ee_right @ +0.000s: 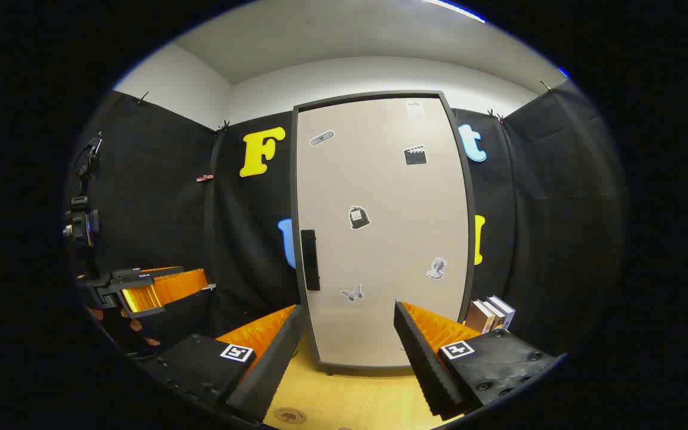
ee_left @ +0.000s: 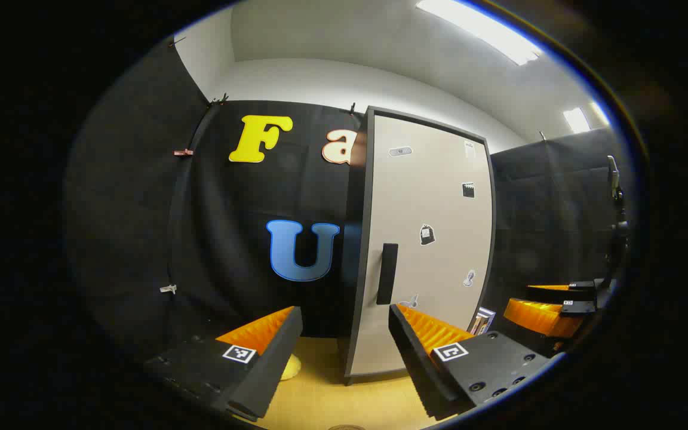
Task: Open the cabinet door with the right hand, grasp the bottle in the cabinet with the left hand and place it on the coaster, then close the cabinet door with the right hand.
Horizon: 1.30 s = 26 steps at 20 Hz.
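Ahead of the left gripper [ee_left: 344, 346], in the left gripper view, the cabinet [ee_left: 427, 239] is standing upright on the wooden table [ee_left: 332, 400] with its pale door [ee_left: 433, 215] closed, so the bottle inside is hidden. A dark vertical handle [ee_left: 387, 273] is sitting on the door's left side, and small stickers are dotting the panel. This gripper's fingers are spread apart, gripping nothing. A yellow object [ee_left: 290, 367] is peeking out by the left finger, and some books [ee_left: 482, 320] are standing just right of the cabinet. Farther right, the right gripper [ee_left: 559, 304] is hovering; I cannot tell how its fingers stand from here.

Facing the door squarely, in the right gripper view, the right gripper [ee_right: 347, 346] is hanging with its fingers parted and empty, apart from the handle [ee_right: 310, 260]. The coaster [ee_right: 289, 415] is lying on the table at the lower edge. The books [ee_right: 490, 315] are standing beside the cabinet's right side, and the left gripper [ee_right: 153, 289] is floating at the left.
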### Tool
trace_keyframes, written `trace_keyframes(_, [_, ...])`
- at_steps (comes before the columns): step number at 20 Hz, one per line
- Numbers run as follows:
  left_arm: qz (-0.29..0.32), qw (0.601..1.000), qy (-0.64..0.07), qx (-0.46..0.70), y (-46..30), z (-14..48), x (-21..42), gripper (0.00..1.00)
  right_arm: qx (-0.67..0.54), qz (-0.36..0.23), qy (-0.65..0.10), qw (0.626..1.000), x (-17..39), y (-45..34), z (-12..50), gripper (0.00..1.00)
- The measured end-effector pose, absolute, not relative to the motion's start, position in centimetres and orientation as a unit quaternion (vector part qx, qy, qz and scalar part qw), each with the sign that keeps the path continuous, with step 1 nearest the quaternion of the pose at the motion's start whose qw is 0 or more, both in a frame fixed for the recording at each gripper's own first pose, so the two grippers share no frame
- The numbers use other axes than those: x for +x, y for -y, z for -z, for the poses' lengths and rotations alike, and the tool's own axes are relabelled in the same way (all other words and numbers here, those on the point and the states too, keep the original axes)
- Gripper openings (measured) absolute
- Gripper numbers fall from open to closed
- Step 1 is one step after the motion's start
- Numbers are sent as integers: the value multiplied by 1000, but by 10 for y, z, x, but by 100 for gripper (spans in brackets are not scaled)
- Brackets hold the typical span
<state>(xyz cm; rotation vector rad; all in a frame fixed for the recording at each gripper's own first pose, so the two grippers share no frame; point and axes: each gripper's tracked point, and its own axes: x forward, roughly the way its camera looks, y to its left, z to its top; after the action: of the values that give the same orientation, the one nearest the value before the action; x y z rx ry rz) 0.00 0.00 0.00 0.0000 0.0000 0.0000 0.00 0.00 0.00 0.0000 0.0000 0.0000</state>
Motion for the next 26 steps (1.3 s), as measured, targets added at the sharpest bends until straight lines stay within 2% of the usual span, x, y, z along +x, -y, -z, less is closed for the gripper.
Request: trace_keyframes(26, [5, 1000, 4, 16, -17, 4, 13, 92, -16, 1, 12, 1000, 23, -14, -5, 98])
